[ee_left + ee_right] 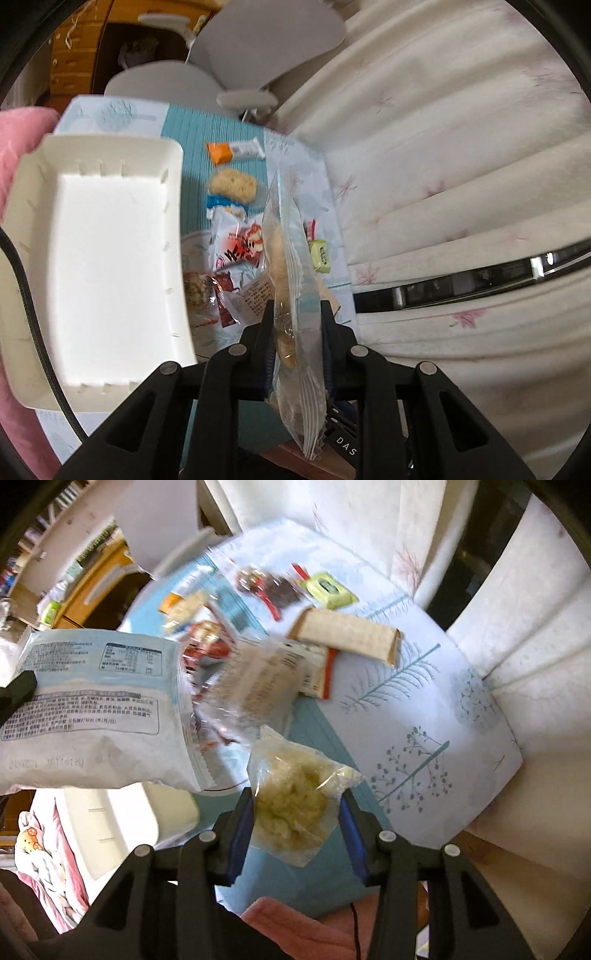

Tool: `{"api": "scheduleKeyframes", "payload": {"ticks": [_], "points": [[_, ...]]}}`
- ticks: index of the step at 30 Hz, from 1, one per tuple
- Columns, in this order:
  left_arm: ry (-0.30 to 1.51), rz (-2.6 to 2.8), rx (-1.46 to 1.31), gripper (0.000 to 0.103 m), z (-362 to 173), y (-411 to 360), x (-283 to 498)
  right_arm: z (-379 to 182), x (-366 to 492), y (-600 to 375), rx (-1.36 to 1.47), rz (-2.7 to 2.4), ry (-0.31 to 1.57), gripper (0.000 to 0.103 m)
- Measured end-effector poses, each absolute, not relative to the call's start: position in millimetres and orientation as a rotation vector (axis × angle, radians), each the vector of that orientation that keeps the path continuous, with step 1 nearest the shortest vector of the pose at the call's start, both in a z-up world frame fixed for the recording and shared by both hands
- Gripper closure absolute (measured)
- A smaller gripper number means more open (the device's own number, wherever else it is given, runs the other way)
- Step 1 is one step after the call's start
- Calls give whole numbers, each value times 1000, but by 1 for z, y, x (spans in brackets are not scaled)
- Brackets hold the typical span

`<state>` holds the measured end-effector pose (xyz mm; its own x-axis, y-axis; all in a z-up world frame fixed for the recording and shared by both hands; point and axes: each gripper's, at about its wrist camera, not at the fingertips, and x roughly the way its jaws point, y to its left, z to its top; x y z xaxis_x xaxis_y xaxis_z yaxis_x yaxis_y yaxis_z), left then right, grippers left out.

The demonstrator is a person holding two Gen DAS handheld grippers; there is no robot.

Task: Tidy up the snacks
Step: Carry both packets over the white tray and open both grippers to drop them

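Note:
My left gripper point(297, 314) is shut on a pale blue and clear snack bag point(291, 280), held edge-on above the table. The same bag point(96, 709) shows at the left of the right wrist view. My right gripper point(297, 801) is shut on a small clear pouch of pale yellow snack point(291, 801), held above the table. An empty white plastic tray point(110, 258) lies left of the left gripper; its corner point(155, 812) shows under the blue bag. Loose snacks lie on the table: an orange-ended bar point(229, 151), a pale round cracker point(232, 184), a red and white packet point(240, 240), a green candy point(319, 254).
The table has a blue and white leaf-print cloth point(406, 720). A wrapped wafer bar point(347, 635) and a green packet point(328, 589) lie on it. A white curtain point(461, 166) hangs along the far side. A pink cloth point(306, 930) lies at the near edge. Grey chairs point(258, 37) stand beyond.

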<state>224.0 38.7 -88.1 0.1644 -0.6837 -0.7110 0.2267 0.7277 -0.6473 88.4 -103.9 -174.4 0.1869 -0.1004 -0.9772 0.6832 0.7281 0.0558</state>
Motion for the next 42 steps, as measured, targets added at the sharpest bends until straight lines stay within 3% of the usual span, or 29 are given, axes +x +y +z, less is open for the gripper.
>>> {"api": "scheduleKeyframes", "payload": {"ticks": [10, 19, 32, 36, 38, 42], "points": [[1106, -645, -414, 85, -54, 124, 197, -144, 82, -41, 495, -549, 1101, 59], [1065, -533, -408, 85, -57, 184, 194, -130, 107, 6, 433, -434, 1040, 59], [973, -459, -169, 84, -61, 197, 193, -123, 163, 70, 240, -242, 1020, 58], [968, -442, -151, 78, -59, 197, 194, -130, 172, 74, 230, -209, 1034, 51], [963, -437, -137, 76, -58, 197, 193, -137, 174, 74, 234, -229, 1062, 40], [988, -430, -135, 72, -63, 198, 193, -140, 168, 70, 264, -258, 1065, 40]]}}
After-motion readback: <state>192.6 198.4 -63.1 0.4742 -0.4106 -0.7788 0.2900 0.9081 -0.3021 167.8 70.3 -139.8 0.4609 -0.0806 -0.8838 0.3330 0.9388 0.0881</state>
